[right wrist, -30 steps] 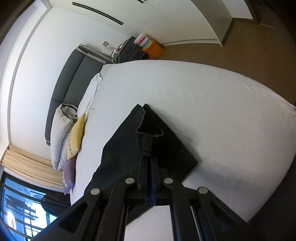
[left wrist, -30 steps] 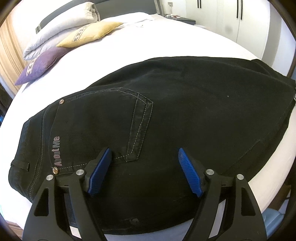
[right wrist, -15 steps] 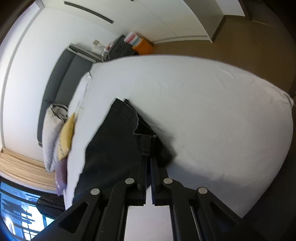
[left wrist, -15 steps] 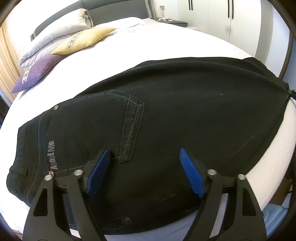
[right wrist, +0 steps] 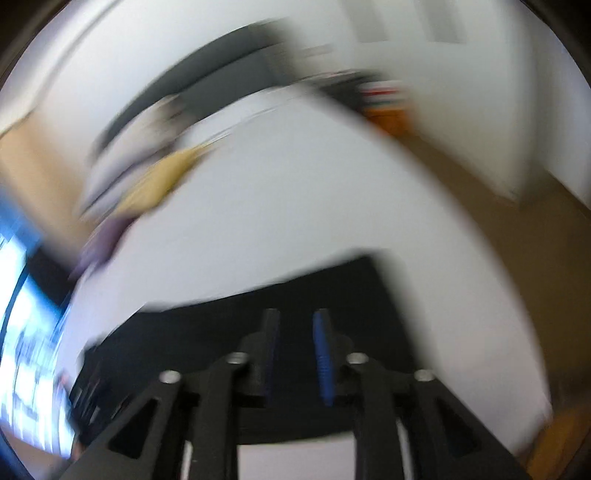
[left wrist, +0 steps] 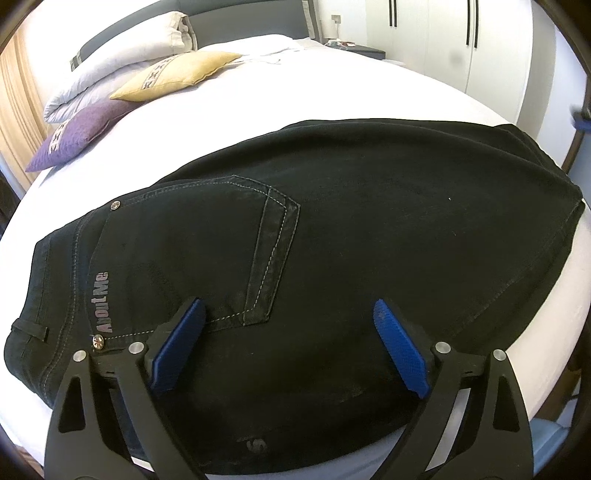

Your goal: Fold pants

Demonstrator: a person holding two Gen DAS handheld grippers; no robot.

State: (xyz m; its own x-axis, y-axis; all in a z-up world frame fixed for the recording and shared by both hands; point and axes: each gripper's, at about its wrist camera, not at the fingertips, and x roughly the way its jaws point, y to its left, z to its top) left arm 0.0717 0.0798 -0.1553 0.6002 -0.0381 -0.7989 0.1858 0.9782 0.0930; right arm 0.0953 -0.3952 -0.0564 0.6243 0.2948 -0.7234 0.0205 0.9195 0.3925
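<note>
Your left gripper [left wrist: 288, 325] hangs just above the black pants [left wrist: 369, 229], its jaws spread wide and having just been opening further; the blue pads [left wrist: 399, 354] stand apart with nothing pinched between them, only the flat denim below. Just beyond the left pad sits the stitched back pocket [left wrist: 273, 258], and to its left a printed label [left wrist: 101, 302] runs along the waistband with a metal rivet [left wrist: 98, 340] at its lower end. The pants lie folded lengthwise across the near edge of the bed [left wrist: 332, 88], waistband to the left and leg ends to the right. Farther up the white sheet you see a purple cushion [left wrist: 74, 136], a yellow cushion [left wrist: 177, 74] and white pillows [left wrist: 122, 62] against the dark headboard [left wrist: 255, 14], with wardrobe doors [left wrist: 443, 37] at the back right.

Your right gripper [right wrist: 295, 325] is released too: its jaws have just been opening, and a gap shows between the pads with no cloth in it. The view from this gripper is heavily smeared. Under and beyond its fingers lies the dark end of the pants [right wrist: 332, 295] on the white bed [right wrist: 295, 203], and brown floor [right wrist: 517, 221] curves round to the right.
</note>
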